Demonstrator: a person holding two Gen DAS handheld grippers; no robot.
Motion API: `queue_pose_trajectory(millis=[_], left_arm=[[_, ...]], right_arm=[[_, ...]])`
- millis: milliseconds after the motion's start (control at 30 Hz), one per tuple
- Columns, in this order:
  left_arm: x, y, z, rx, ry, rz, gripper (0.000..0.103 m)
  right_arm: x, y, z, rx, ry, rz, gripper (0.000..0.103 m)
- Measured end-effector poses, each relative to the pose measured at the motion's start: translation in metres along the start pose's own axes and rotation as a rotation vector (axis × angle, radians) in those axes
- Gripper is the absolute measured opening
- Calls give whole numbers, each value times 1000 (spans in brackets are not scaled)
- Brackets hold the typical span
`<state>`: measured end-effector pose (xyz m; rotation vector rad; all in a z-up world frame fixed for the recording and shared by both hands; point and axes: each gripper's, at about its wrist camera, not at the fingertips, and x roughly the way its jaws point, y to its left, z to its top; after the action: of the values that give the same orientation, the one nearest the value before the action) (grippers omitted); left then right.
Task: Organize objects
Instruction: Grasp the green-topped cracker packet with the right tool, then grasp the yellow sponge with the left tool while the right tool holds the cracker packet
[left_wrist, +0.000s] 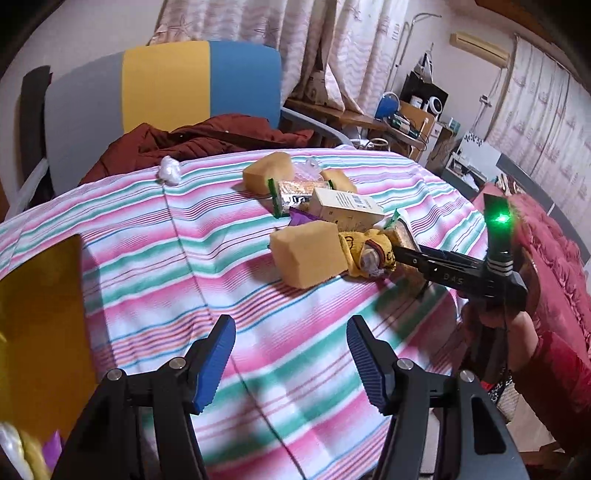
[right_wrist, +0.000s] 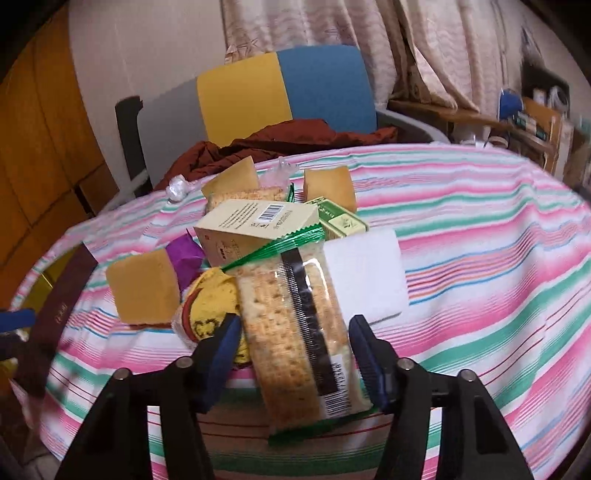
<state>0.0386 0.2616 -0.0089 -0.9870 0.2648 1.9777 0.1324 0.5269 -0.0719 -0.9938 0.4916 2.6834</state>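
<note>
A pile of objects lies on the striped tablecloth (left_wrist: 155, 280): yellow sponges (left_wrist: 306, 254), a cream box (left_wrist: 343, 206), a yellow sock bundle (left_wrist: 369, 251) and cracker packs. My left gripper (left_wrist: 291, 325) hangs open over bare cloth, short of the pile, with nothing between its fingers. My right gripper (right_wrist: 294, 321) has a clear cracker pack (right_wrist: 295, 332) between its blue pads, which touch both sides of it. The pack lies on the cloth beside the sock bundle (right_wrist: 210, 299) and a white sponge (right_wrist: 365, 273). In the left wrist view the right gripper (left_wrist: 397, 254) reaches in from the right.
A green box (right_wrist: 343, 221) and a purple wrapper (right_wrist: 184, 254) lie in the pile. A crumpled white bag (left_wrist: 170, 170) sits at the far edge. A chair (left_wrist: 166, 85) with a red coat (left_wrist: 207, 136) stands behind. A yellow container (left_wrist: 40, 314) is at left. A red sleeve (left_wrist: 546, 369) is at right.
</note>
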Motion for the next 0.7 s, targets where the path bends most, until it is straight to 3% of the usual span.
queue_pose_trajectory(millis=[67,333,467,700], left_arm=[[9,-1,5,1,13,-10,64],[42,2,27,-54,39,-62,64],[62,3,39,-100,45,-86,80],[95,-8,56,-120,49,-58,82]], right_arm=[[0,0,-1,20,-2,17,49],[-15,4,-12,102,29,46,45],[-26,-2,-26,157,46,37,45],[-35,2,-36,153,50,28,45]])
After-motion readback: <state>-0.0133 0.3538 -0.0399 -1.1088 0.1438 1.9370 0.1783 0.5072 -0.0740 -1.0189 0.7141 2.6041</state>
